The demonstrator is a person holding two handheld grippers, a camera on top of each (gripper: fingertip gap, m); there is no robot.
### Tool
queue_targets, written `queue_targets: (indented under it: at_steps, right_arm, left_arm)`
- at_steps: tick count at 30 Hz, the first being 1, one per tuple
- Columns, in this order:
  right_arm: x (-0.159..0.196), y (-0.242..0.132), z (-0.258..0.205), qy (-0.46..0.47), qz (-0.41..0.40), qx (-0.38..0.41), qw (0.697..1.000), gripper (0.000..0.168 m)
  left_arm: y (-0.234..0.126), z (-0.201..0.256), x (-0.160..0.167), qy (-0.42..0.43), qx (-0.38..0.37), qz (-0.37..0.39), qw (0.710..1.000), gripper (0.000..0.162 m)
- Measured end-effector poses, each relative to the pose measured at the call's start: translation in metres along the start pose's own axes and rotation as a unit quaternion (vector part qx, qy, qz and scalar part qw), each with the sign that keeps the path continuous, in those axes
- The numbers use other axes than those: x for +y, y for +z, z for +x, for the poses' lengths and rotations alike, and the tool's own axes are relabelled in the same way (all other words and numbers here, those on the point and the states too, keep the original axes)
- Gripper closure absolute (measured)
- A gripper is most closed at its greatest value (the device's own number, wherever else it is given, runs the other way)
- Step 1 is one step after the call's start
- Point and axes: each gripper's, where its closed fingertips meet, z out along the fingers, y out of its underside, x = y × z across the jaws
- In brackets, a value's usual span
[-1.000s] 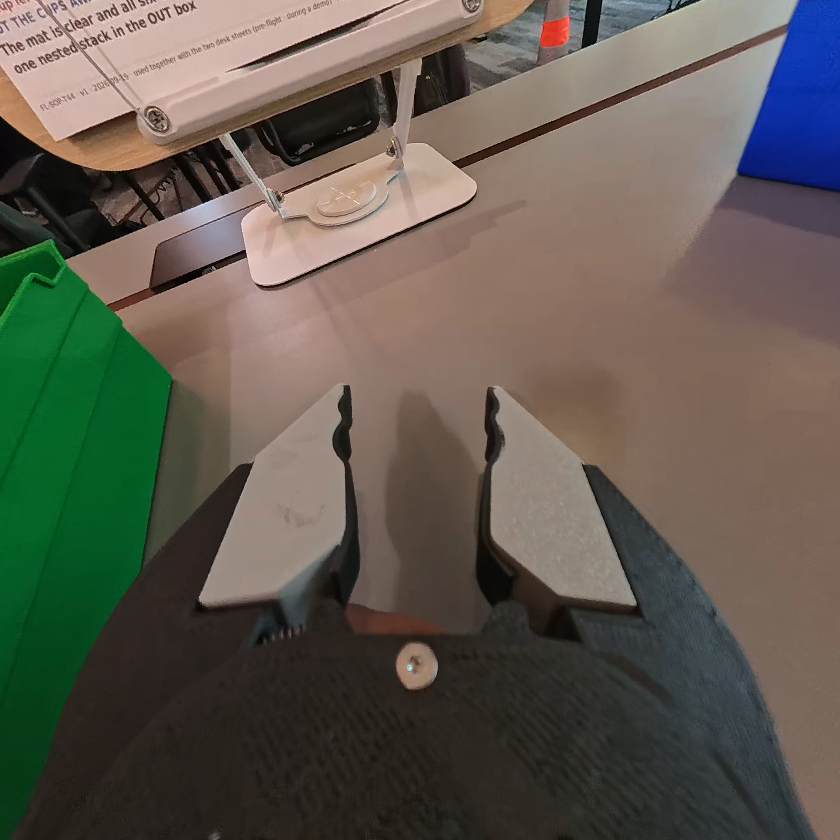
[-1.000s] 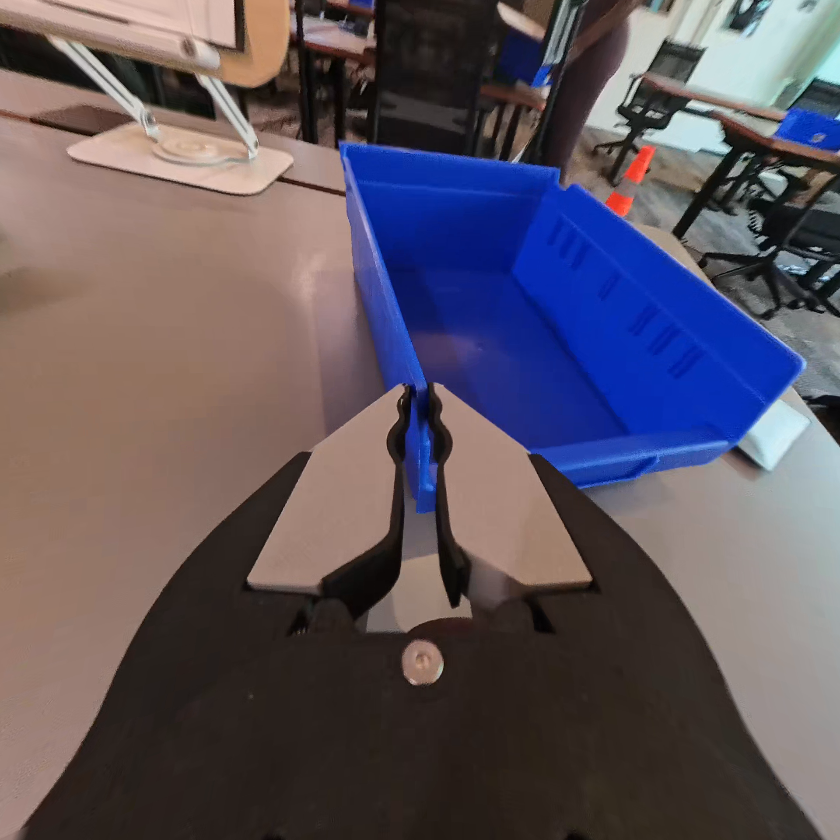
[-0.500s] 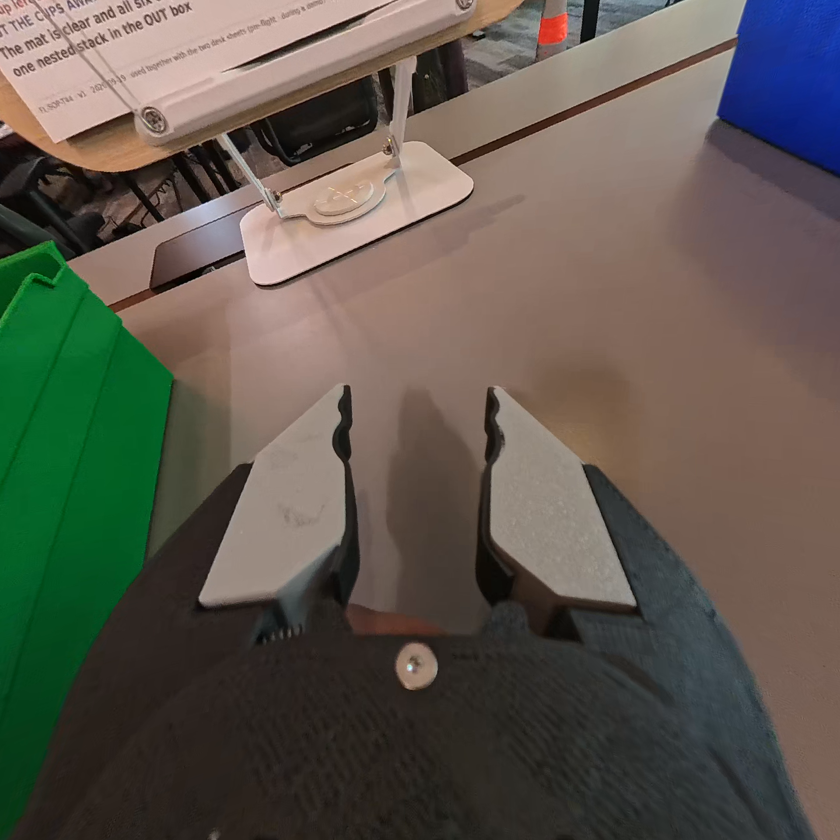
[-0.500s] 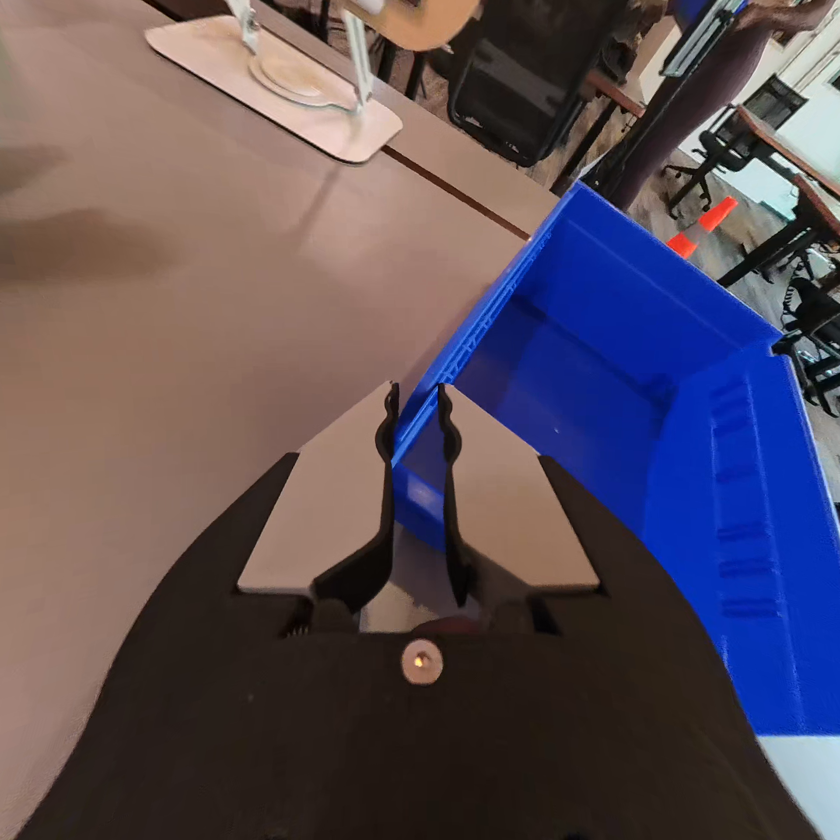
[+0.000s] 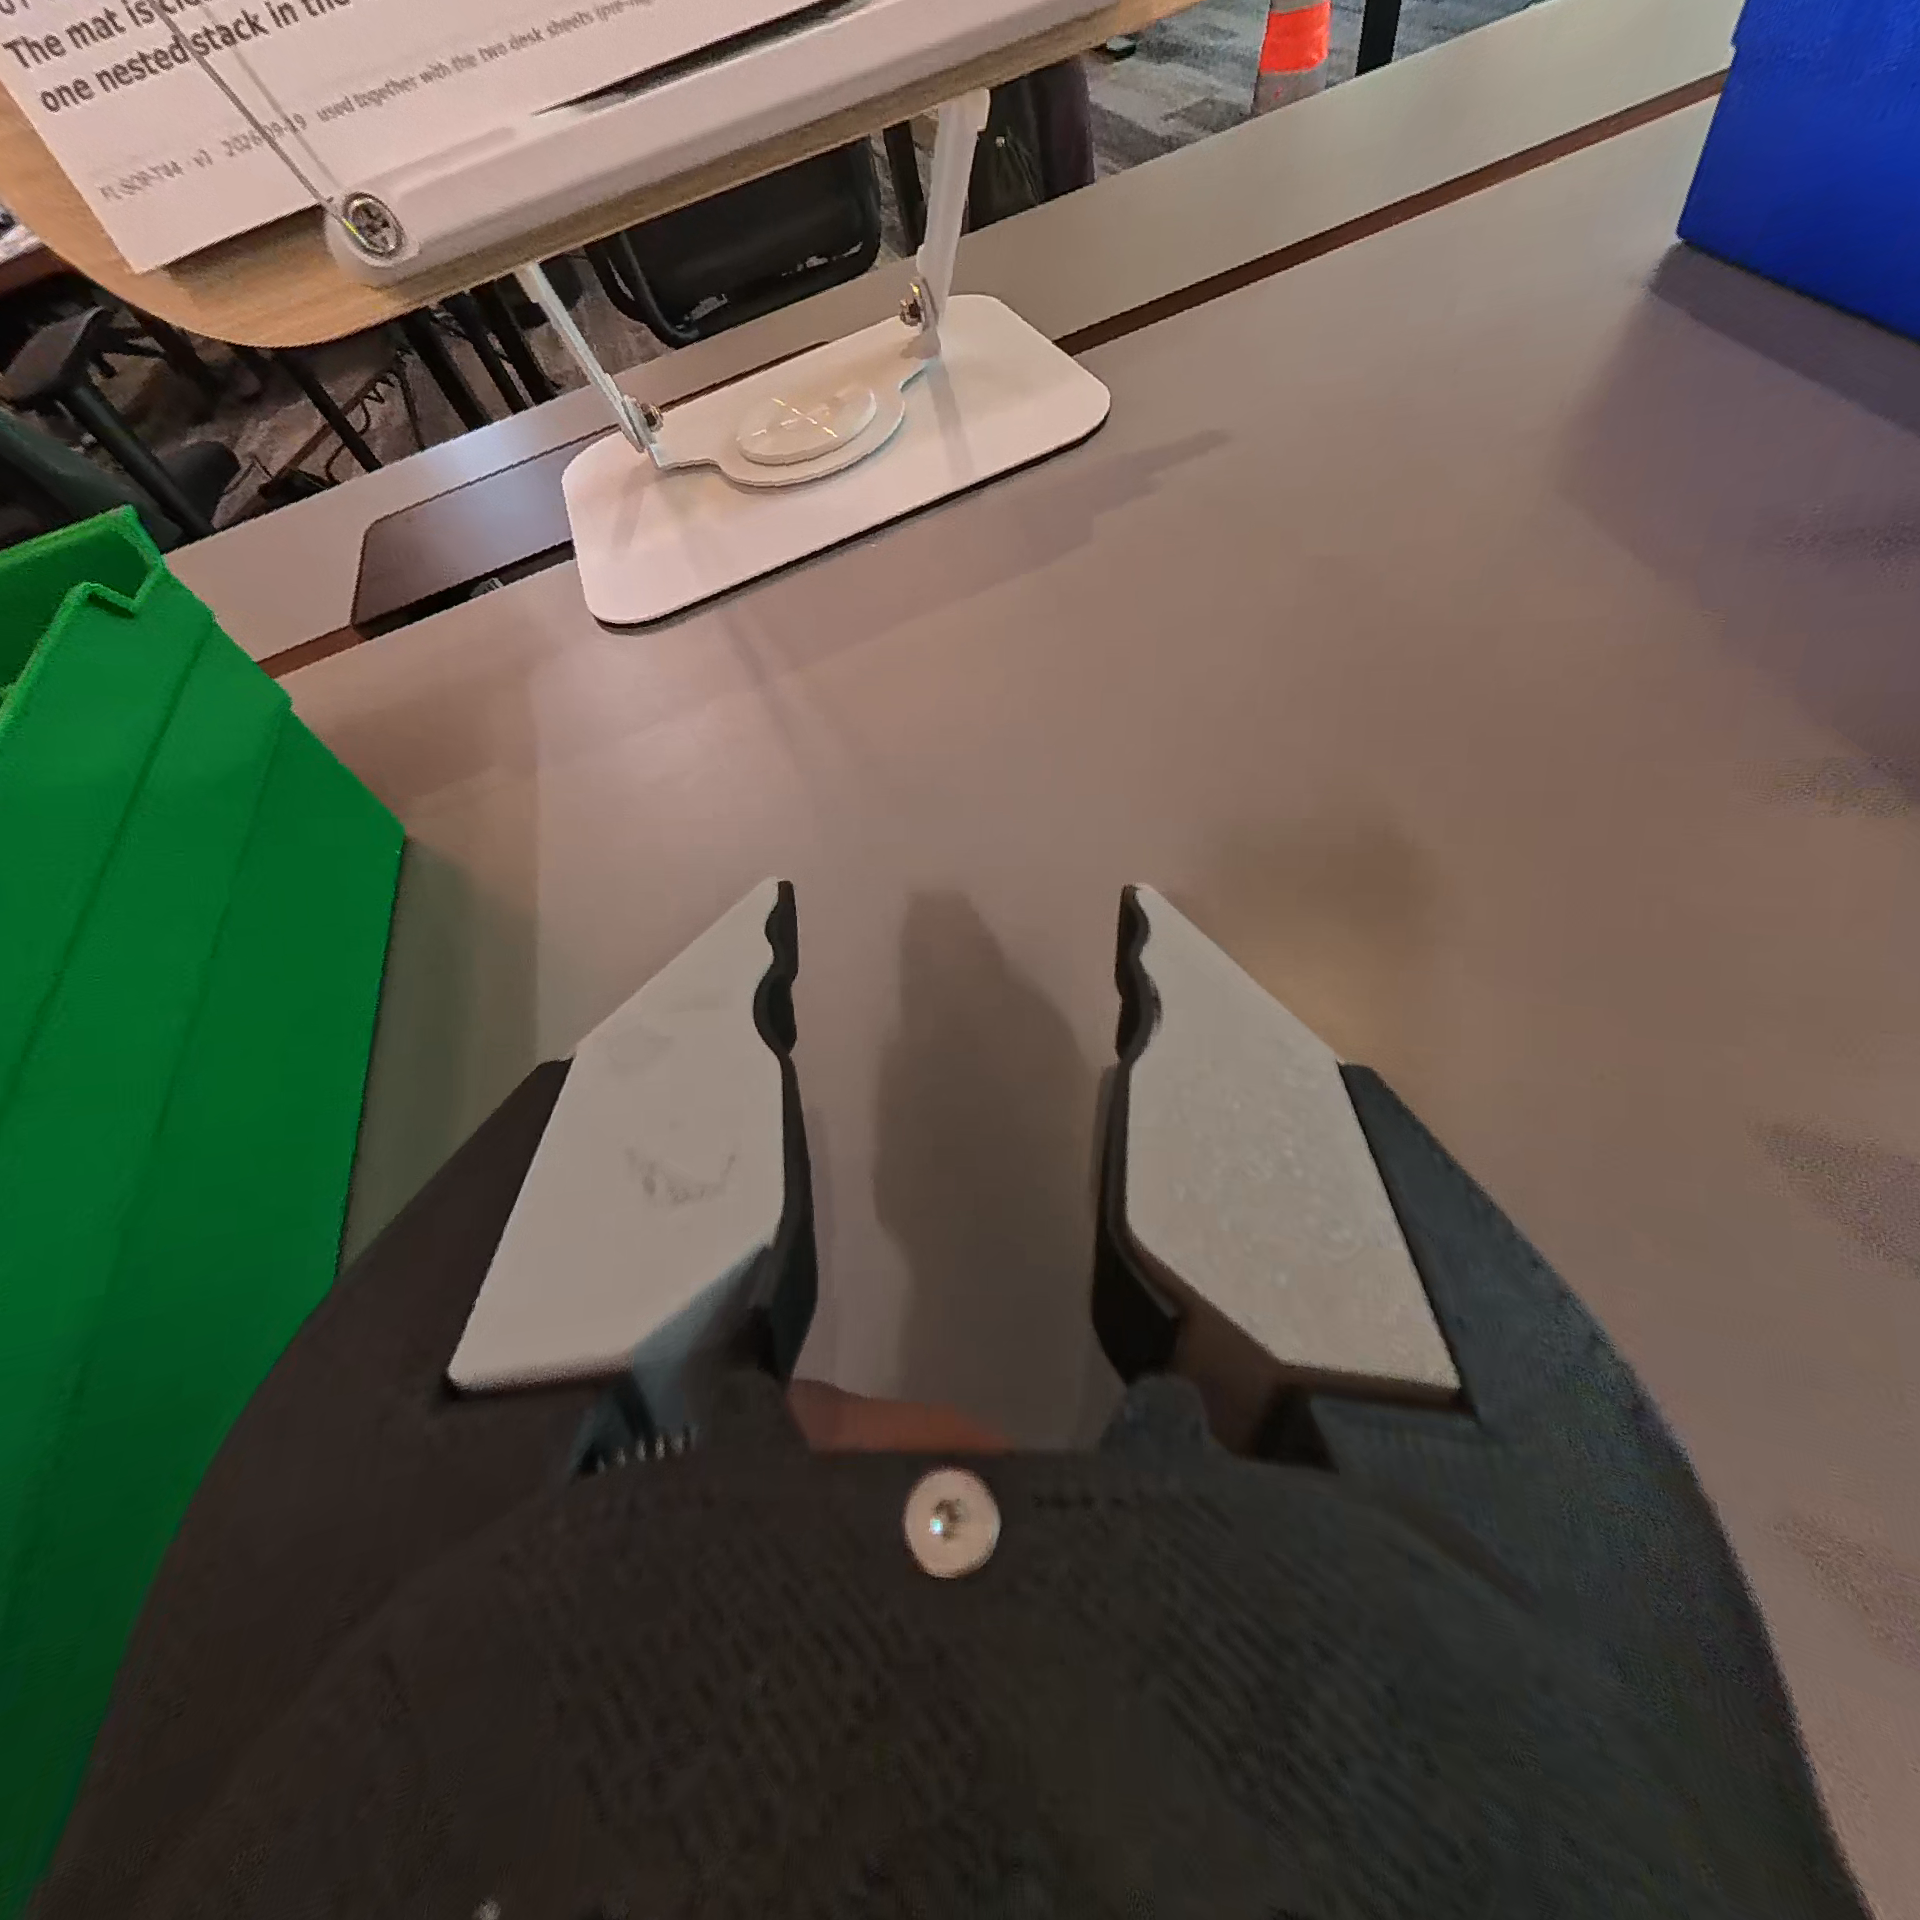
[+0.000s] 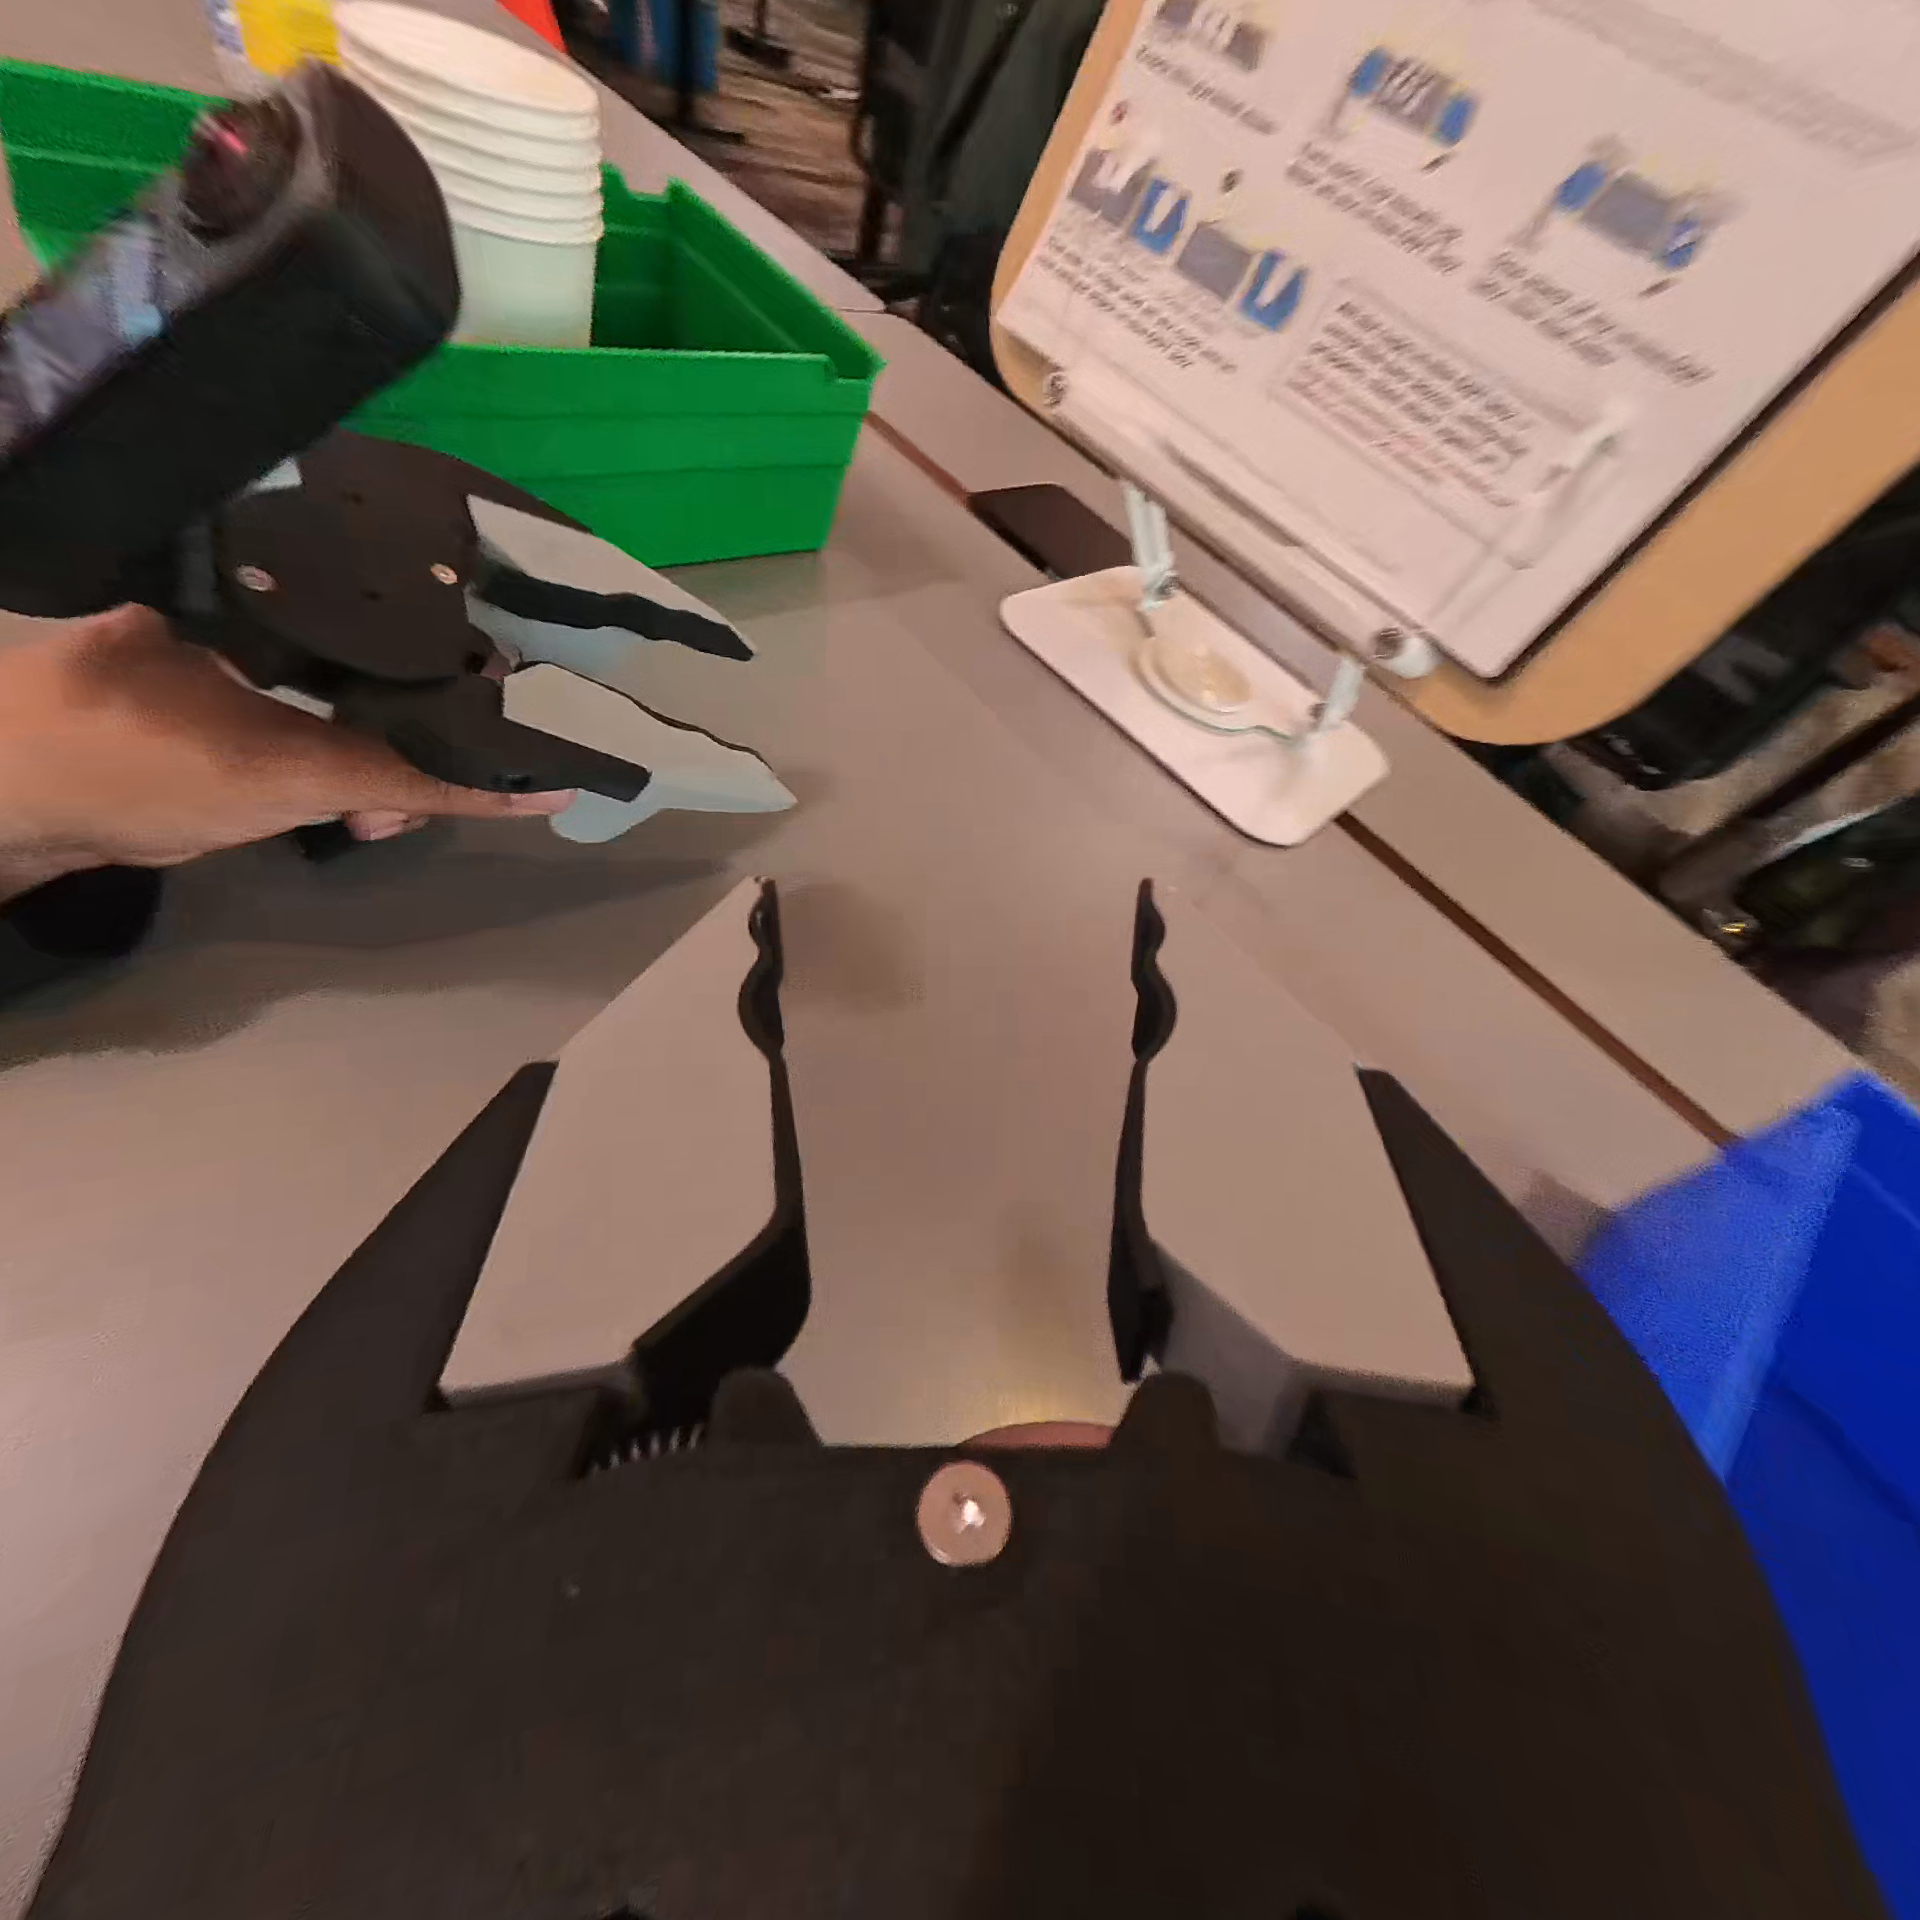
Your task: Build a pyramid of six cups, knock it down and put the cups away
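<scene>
White paper cups [image 6: 509, 177] sit nested in green bin [image 6: 665, 416], far left | left tool [image 5: 956, 935] and right tool [image 6: 951, 914] spread, empty, low over bare table [image 6: 935, 727] | blue bin [image 6: 1766, 1299] near right, likely awaiting put-away.

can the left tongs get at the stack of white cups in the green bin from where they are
Probably yes. The left tongs are open and empty beside the green bin, and the cup stack rises above its rim with nothing visible between them.
</scene>
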Motion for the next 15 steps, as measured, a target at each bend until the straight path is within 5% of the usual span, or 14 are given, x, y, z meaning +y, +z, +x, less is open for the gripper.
queue_targets:
  at_steps: [3,6,9,15]
  right_arm:
    - [0.018,0.043,-0.002,0.008,0.015,-0.016,1.000,0.108]
    - [0.048,0.062,0.004,-0.040,0.013,0.002,0.999,0.135]
    - [0.064,0.060,0.013,-0.064,-0.019,0.023,0.998,0.119]
    - [0.054,0.053,-0.003,0.053,0.008,-0.059,0.997,0.124]
  left_arm:
    - [-0.001,-0.003,-0.001,-0.007,-0.003,0.005,1.000,0.104]
    - [-0.001,-0.005,-0.002,-0.006,-0.009,0.009,1.000,0.105]
    - [-0.001,-0.006,-0.003,0.004,-0.018,0.013,1.000,0.104]
    - [-0.006,-0.024,-0.013,-0.023,-0.066,0.049,0.996,0.085]
